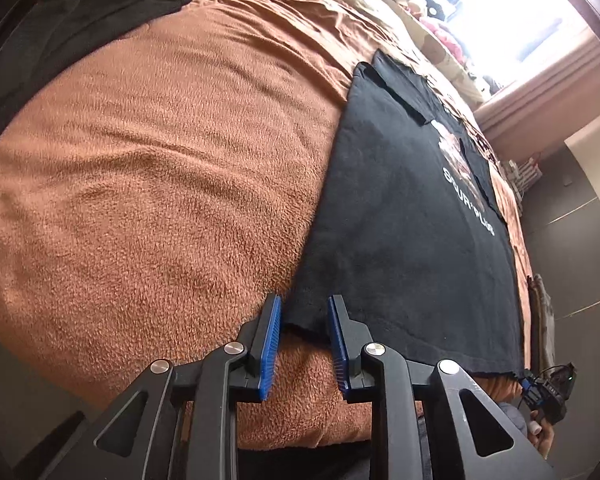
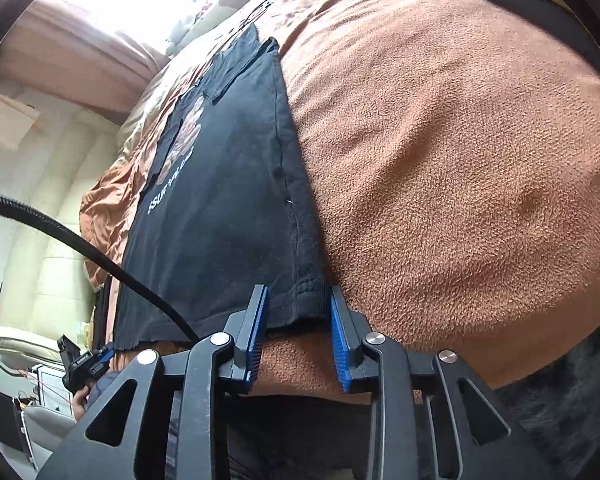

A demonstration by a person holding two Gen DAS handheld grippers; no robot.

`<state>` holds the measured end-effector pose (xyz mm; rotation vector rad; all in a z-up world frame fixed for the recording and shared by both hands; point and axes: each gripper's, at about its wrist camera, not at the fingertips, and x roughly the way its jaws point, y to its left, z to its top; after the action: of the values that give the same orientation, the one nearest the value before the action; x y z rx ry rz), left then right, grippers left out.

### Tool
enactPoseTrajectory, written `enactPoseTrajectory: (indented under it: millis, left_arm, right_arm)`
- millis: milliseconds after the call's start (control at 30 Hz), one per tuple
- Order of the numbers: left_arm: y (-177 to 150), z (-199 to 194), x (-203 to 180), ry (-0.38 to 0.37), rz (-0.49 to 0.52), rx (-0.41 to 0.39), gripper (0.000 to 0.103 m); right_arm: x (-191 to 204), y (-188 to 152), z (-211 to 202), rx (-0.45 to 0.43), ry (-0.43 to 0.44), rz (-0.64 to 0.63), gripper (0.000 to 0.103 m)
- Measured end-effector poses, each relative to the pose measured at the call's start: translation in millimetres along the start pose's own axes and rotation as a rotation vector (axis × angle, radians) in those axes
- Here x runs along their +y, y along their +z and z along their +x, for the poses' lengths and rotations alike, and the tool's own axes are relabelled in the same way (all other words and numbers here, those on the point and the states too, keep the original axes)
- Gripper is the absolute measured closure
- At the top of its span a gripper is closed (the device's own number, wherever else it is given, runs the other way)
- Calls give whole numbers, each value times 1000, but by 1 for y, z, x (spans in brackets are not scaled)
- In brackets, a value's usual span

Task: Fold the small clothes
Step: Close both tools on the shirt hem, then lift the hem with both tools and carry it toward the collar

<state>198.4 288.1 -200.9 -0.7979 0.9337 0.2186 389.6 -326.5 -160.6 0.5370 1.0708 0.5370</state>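
My blue-padded fingers (image 1: 270,344) stand narrowly parted on both sides: the left gripper (image 1: 302,312) and right gripper (image 2: 296,308) each straddle a hem corner of the black printed T-shirt (image 1: 412,240) without pinching it. The shirt lies flat on the brown fleece blanket (image 1: 160,180), sides seemingly already folded inward; I judge the lengthwise fold remains. Only the right view shows a black cable (image 2: 80,240).

each gripper, left (image 1: 304,312) and right (image 2: 298,304), has matte black angular linkage arms with triangular cut-outs and 4 round silver pivot screws. its 2 fingers (image 1: 270,330) carry ribbed bright-blue pads. a black braided cable (image 2: 100,256) arcs in from 9 o'clock in the right wrist view. the far-off gripper, at 4 o'clock in the left wrist view, shows blue parts too.
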Motion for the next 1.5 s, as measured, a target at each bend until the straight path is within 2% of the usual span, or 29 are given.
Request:
enactPoseTrajectory:
  millis: [233, 400, 500, 533, 567, 600, 633, 667, 833, 1200, 1500]
  left_arm:
    - [9, 15, 7, -106, -87, -9, 77]
    - [16, 24, 5, -159, -131, -16, 78]
    - [13, 22, 1, -151, -120, -20, 78]
    - [11, 22, -1, -145, -112, -20, 78]
    - [9, 21, -3, -124, -102, -22, 84]
    - [8, 20, -6, -91, -90, -26, 93]
    - [9, 20, -7, -71, -83, -26, 94]
    - [10, 20, -8, -67, -81, -27, 98]
    - [15, 3, -17, -66, -50, -73, 99]
    - [22, -66, -34, -176, -25, -208, 100]
    - [20, -133, -49, -262, -7, -321, 101]
  right_arm:
    - [-9, 3, 20, -35, 100, 46, 76]
    - [-9, 4, 32, -78, 100, 49, 76]
    - [-7, 1, 35, -91, 92, 50, 77]
    - [-7, -1, 35, -98, 84, 52, 81]
    - [-6, -2, 35, -100, 67, 53, 86]
    - [-3, -2, 36, -99, 47, 53, 95]
    - [-3, -2, 36, -96, 28, 55, 101]
    - [-3, -2, 34, -98, 29, 61, 101]
    - [13, -5, 7, -160, 40, 34, 102]
    - [49, -23, -46, -240, 87, -41, 102]
    - [63, -45, -115, -315, 151, -85, 102]
